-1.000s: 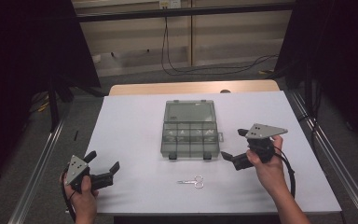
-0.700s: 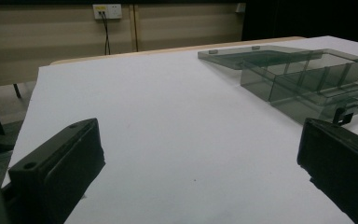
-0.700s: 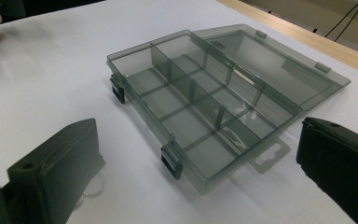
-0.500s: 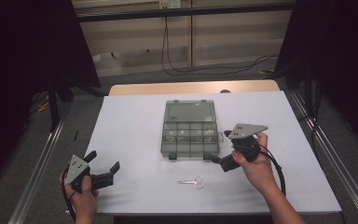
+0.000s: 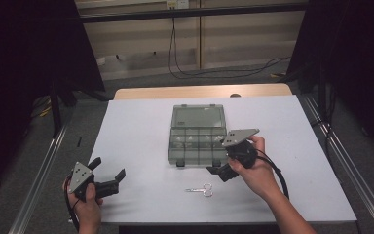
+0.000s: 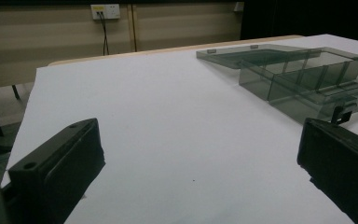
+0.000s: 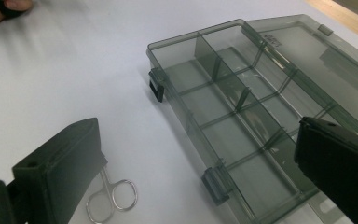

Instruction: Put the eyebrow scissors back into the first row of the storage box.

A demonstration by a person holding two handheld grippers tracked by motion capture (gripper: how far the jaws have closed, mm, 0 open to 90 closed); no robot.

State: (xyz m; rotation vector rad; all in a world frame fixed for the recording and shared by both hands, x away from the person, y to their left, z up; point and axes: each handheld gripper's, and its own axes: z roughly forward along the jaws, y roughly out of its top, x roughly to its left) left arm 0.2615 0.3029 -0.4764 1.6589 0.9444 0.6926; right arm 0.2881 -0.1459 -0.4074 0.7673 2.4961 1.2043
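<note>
- The white surface [image 5: 141, 126] carries two things: an open compartment box and a small pair of scissors.
- The smoke-grey compartment box [image 5: 196, 134] sits at the middle of the surface with its lid laid flat toward the far side and its two latches facing the near edge; its compartments look empty as far as the pictures tell.
- The right gripper [image 5: 219, 171] hovers just off the box's near right corner with its jaws spread wide and nothing between them; it points left and toward the near side.
- The left gripper [image 5: 108, 170] is held over the near left corner of the surface, jaws also spread and empty, well apart from both things.
- The scissors [image 5: 199, 189] lie flat on the surface just near of the box and to the near left of the right gripper; the long axis runs left to right, finger loops at the right end.
- The right gripper is much the nearer one, so the pick-up likely falls to it: a short drop toward the near left, the jaws set to close across the scissors' long axis.
</note>
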